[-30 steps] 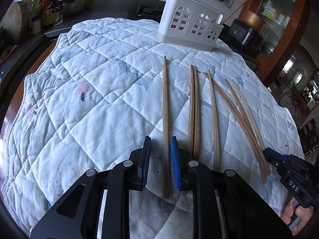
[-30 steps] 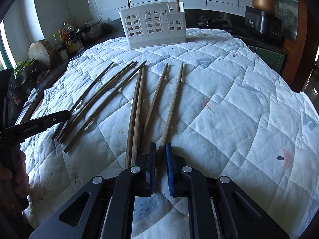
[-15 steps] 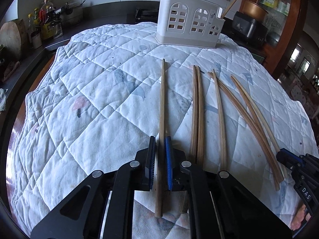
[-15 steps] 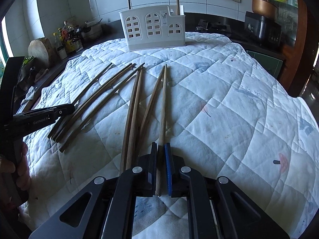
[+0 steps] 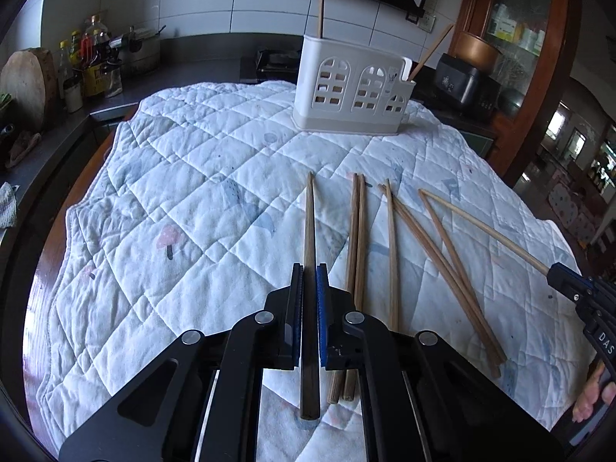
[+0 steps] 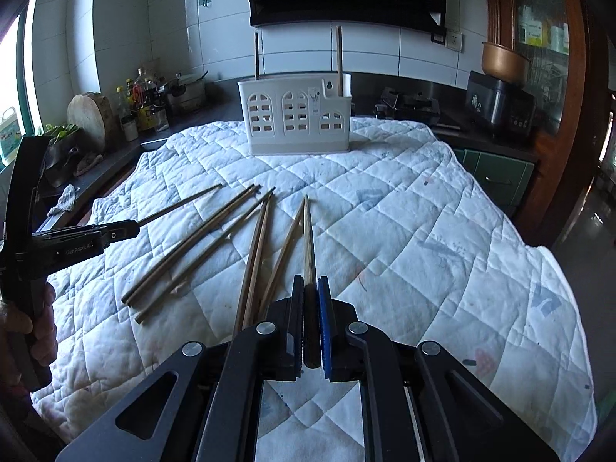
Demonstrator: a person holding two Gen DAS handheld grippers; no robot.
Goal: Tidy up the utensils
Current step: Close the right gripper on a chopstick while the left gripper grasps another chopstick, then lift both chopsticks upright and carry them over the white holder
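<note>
Several wooden chopsticks (image 5: 390,254) lie side by side on a white quilted cloth (image 5: 192,200). My left gripper (image 5: 308,269) is shut on one chopstick (image 5: 309,215), which points toward the white utensil holder (image 5: 354,96) and hangs above the cloth. My right gripper (image 6: 310,283) is shut on another chopstick (image 6: 307,231), also raised. In the left wrist view the right gripper (image 5: 554,269) shows at the right edge with its chopstick (image 5: 485,229). In the right wrist view the left gripper (image 6: 133,227) shows at the left. The holder (image 6: 296,115) has two sticks standing in it.
A dark counter behind the cloth carries bottles (image 6: 138,104), a round wooden block (image 6: 90,115) and a black appliance (image 6: 500,104). A wooden cabinet (image 5: 519,19) stands at the right. A person's hand (image 6: 34,327) grips the left tool's handle.
The left jaws closed on the chopstick that lay between them. Both grippers rose, each lifting its chopstick off the cloth, and the holder now sits lower in both views.
</note>
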